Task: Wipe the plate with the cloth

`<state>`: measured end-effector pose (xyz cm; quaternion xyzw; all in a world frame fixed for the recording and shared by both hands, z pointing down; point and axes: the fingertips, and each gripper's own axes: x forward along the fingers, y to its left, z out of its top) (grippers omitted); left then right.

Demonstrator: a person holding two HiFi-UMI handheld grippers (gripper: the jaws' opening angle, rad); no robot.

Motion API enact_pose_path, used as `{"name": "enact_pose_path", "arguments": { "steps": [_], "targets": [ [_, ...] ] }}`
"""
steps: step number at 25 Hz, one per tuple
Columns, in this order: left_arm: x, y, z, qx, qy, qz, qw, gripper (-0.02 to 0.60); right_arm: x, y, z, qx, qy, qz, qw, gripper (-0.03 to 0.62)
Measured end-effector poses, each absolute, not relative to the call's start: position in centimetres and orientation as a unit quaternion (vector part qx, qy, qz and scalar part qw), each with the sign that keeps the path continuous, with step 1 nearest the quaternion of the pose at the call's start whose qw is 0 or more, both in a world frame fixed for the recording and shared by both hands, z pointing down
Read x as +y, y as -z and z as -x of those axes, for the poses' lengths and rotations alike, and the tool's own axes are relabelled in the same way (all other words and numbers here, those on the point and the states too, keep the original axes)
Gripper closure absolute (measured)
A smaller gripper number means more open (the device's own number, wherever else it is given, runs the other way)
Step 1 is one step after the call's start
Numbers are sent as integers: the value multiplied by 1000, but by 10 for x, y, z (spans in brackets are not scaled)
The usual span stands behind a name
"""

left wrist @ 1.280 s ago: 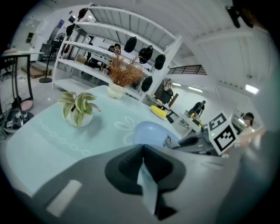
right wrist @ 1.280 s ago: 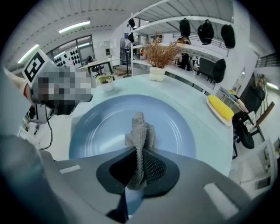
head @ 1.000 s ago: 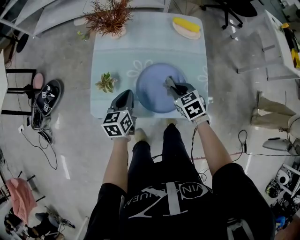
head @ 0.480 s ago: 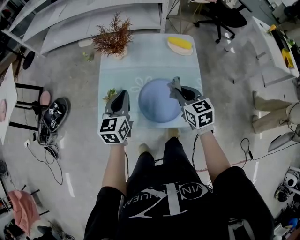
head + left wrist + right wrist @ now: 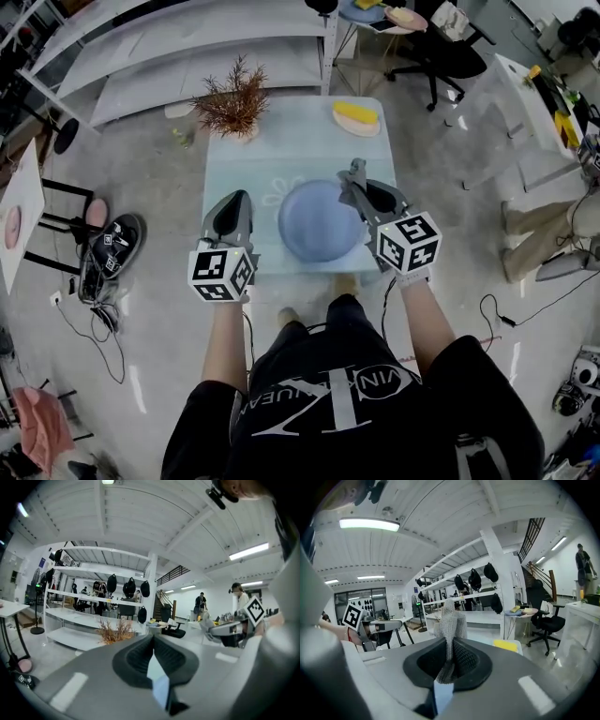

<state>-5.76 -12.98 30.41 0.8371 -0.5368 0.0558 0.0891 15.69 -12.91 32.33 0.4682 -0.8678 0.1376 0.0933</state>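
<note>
One plate (image 5: 314, 223), one cloth (image 5: 451, 620)

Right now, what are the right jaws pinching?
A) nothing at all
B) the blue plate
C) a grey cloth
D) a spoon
C: in the right gripper view the right gripper has its jaws closed on the grey cloth, which sticks up out of them.

One plate (image 5: 314, 220), one cloth (image 5: 450, 618), one dried plant (image 5: 234, 94), one table (image 5: 281, 150)
</note>
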Motion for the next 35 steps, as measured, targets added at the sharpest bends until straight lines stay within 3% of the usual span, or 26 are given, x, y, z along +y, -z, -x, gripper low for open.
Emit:
{"name": "enact_pose_path", "arguments": {
  "steps": [10, 18, 35],
  "targets": [
    [-131, -256, 72, -559, -48, -827, 26, 581, -135, -273, -156, -872, -81, -477, 73, 565],
    [-136, -230, 85, -583, -24, -812, 4, 581, -143, -245, -168, -869, -54, -492, 34, 563],
    [-141, -220, 95, -602, -16, -798, -23, 581, -162, -244, -178, -864, -47, -501, 24, 563]
  ]
}}
